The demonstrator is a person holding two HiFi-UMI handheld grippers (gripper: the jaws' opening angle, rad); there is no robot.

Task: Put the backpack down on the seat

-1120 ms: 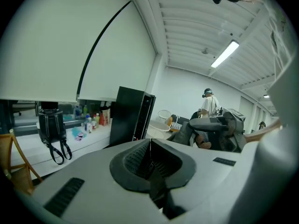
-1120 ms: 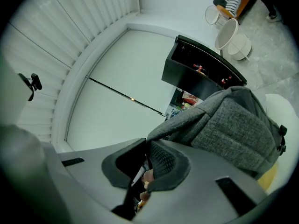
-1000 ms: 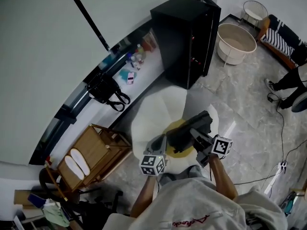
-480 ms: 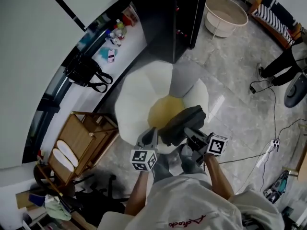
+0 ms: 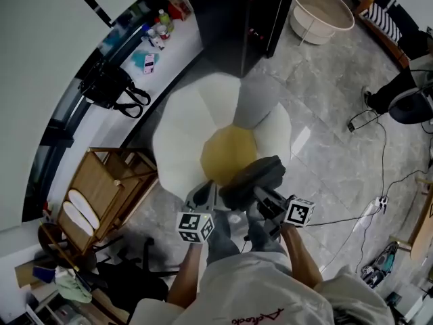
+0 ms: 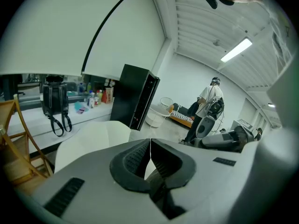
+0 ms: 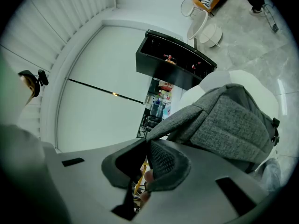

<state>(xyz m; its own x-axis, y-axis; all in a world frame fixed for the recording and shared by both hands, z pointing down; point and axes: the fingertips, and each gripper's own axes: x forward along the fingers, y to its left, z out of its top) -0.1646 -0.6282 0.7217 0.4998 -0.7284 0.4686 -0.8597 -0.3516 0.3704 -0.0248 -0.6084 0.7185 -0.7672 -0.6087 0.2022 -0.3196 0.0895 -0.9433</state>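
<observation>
Right gripper (image 7: 145, 143), jaws nearly together, pinches the backpack (image 7: 233, 120) at lower centre, over the seat (image 5: 196, 124); left gripper (image 6: 150, 143) closed, empty.

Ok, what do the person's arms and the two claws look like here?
The left claw and right claw each have a light grey moulded body with black ribbed pads. Behind each sits a white cube printed with black square markers. The person wears a pale shirt with red script, and the forearms are bare.

White shirt (image 5: 270, 296), red lettering; grey left tool (image 5: 203, 193), right tool (image 5: 261, 196), checkered marker cubes (image 5: 195, 227)
</observation>
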